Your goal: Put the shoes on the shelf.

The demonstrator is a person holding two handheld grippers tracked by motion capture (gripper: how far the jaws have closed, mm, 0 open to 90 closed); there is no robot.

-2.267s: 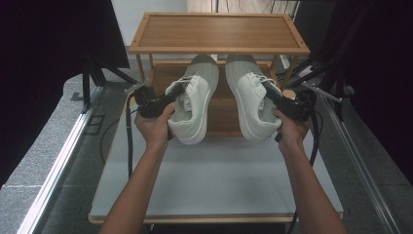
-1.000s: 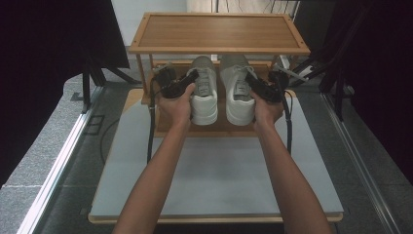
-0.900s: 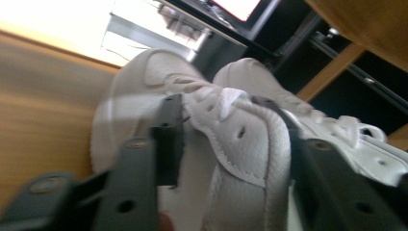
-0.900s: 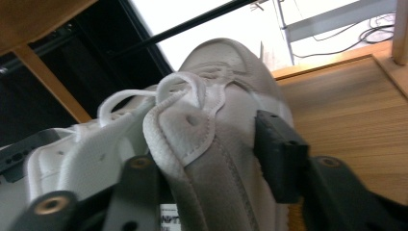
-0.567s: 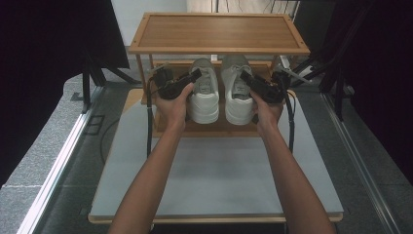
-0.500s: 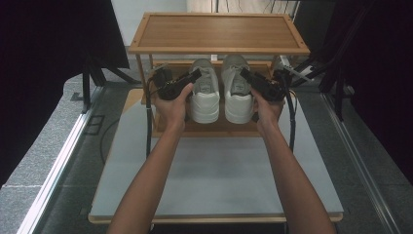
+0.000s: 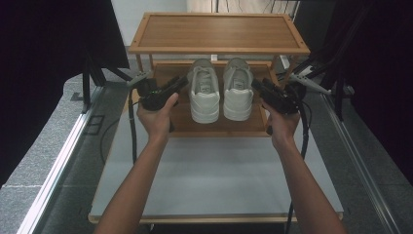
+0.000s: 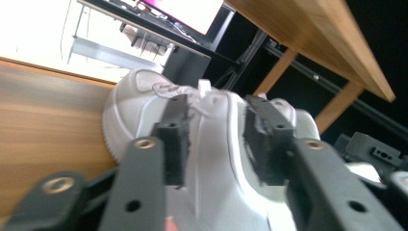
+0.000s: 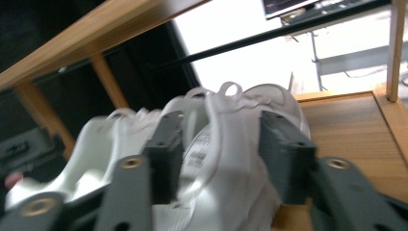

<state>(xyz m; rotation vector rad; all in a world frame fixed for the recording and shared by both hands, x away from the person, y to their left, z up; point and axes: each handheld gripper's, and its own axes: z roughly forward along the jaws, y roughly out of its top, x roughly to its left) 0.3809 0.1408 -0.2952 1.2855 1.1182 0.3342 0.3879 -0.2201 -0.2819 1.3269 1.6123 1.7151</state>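
Two white sneakers stand side by side, toes toward the person, on the lower shelf (image 7: 219, 127) of a wooden rack: the left shoe (image 7: 204, 95) and the right shoe (image 7: 237, 92). My left gripper (image 7: 181, 83) hovers just left of the left shoe and my right gripper (image 7: 255, 84) just right of the right shoe, both a little apart from them. Both pairs of jaws have just been closing, with nothing pressed between them. The left gripper view looks through my left gripper (image 8: 216, 115) at the left shoe (image 8: 139, 110). Past my right gripper (image 9: 221, 125) lies the right shoe (image 9: 250, 103).
The rack's top shelf (image 7: 219, 31) overhangs the shoes, on slim wooden posts (image 7: 141, 61) at its corners. The rack stands at the far end of a grey table (image 7: 214, 175). Black stands and cables flank both sides, and cables trail from each gripper.
The shoes were carried from over the table onto the lower shelf and let go. Since half a second ago both grippers have pulled back and outward, off the shoes.
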